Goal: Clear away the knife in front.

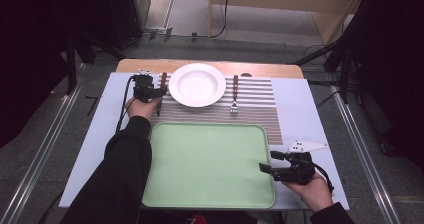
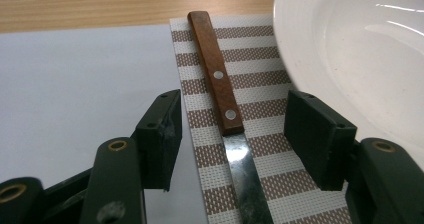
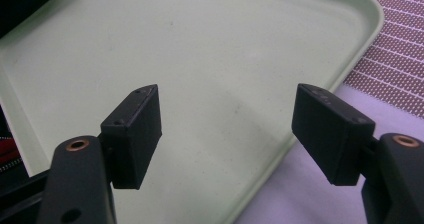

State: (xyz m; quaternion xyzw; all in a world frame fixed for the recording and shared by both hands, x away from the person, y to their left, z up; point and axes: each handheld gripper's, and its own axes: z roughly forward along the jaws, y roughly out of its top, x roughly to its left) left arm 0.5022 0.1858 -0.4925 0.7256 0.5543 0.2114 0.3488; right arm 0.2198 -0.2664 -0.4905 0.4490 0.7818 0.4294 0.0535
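Left claw [image 2: 232,134] spread, straddling the knife [image 2: 220,91] on the striped mat [image 2: 260,64] left of the plate [image 2: 350,59]; pads not touching. Knife's long axis runs straight ahead between the jaws. Right claw [image 3: 227,129] spread, idle over the tray [image 3: 200,49], well apart.

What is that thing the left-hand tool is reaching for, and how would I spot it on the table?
Find the white plate at the far end of the striped mat. Just left of it lies a knife, between the open jaws of the left gripper. Its brown wooden handle has two rivets like the fork right of the plate, but it ends in a flat blade.
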